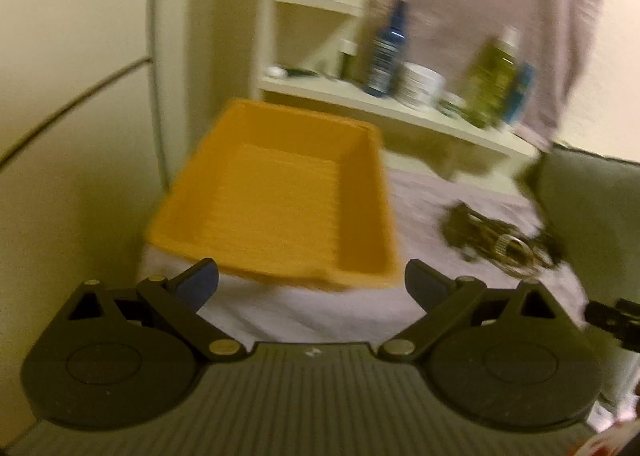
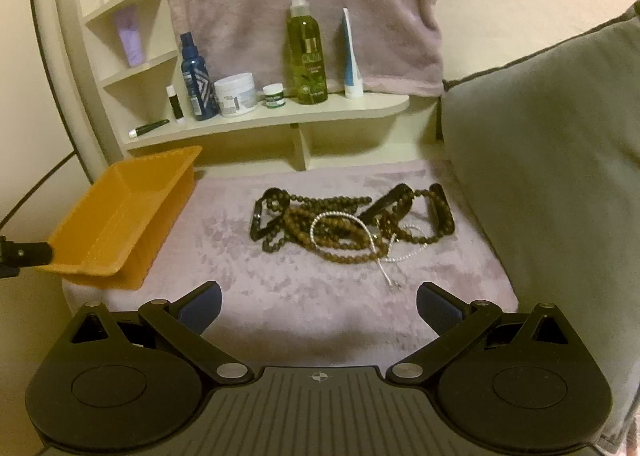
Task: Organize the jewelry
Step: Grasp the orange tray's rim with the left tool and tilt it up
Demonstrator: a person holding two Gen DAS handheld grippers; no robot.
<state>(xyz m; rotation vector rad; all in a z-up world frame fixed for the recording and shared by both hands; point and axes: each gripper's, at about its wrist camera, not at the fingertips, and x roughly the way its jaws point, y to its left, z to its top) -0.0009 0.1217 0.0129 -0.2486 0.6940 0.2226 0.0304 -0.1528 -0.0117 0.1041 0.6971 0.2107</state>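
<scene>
Two tools are in play, and both stand with their fingers spread wide and nothing between them. The right tool hovers low over the mauve fleece cover, pointing toward the jewelry pile, which lies in a knot near the middle of the cover: dark beaded strands, a pale silver chain and a couple of dark bands, all looped through one another. The left tool faces the orange tray, which sits empty at the left edge of the cover, its near end hanging a little past that edge in the right wrist view. In that same view the tip of the left tool seems to be at the tray's near rim, though whether it touches is not clear.

The main risk, as I judge it, is the tangle itself. Pinching one strand would likely drag the others up with it, and a half-caught chain could slip free and fall on the way across. The thin silver chain offers little for wide pads to bite on against soft fleece. The tray is light and perched at the edge, so a nudge from the left tool could tip it off. The left wrist view is smeared, so fine placement there is hard to judge
</scene>
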